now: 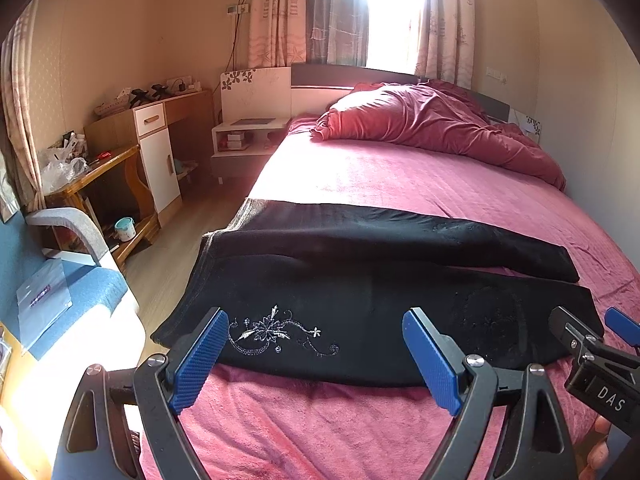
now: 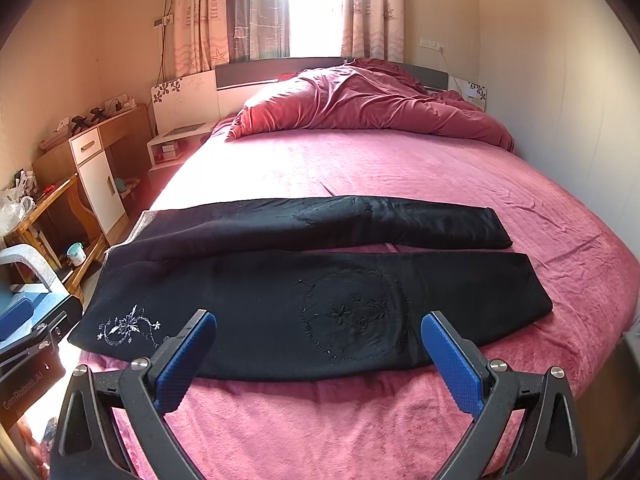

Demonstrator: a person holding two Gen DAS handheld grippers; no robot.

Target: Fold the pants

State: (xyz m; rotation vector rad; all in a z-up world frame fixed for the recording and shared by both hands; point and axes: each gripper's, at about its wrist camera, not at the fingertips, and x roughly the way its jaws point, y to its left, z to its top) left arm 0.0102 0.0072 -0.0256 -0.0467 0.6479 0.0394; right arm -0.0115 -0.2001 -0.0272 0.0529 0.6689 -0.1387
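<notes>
On the pink bedsheet, black pants lie flat across the bed, waistband at the left edge, both legs running right. Legs slightly apart at the cuffs: far leg sits behind near leg, with a sliver of sheet showing between them near the right end. White floral embroidery on the near hip area; a dark stitched circular motif further along the near leg.

Left gripper: jaws spread wide, nothing between the blue pads, above the sheet just short of the pants' near edge, lined up with the embroidery end. Right gripper: jaws also spread wide, empty, blue pads framing the circular motif, also short of the near edge. Cannot tell if either fingertip touches fabric.

From the left wrist view the right gripper shows at the right border with part of a hand below it; the two grippers are side by side along the near edge of the pants.

Crumpled red duvet piled at the headboard end, well apart from the pants. Desk and nightstand on the left of the bed, curtains behind.
</notes>
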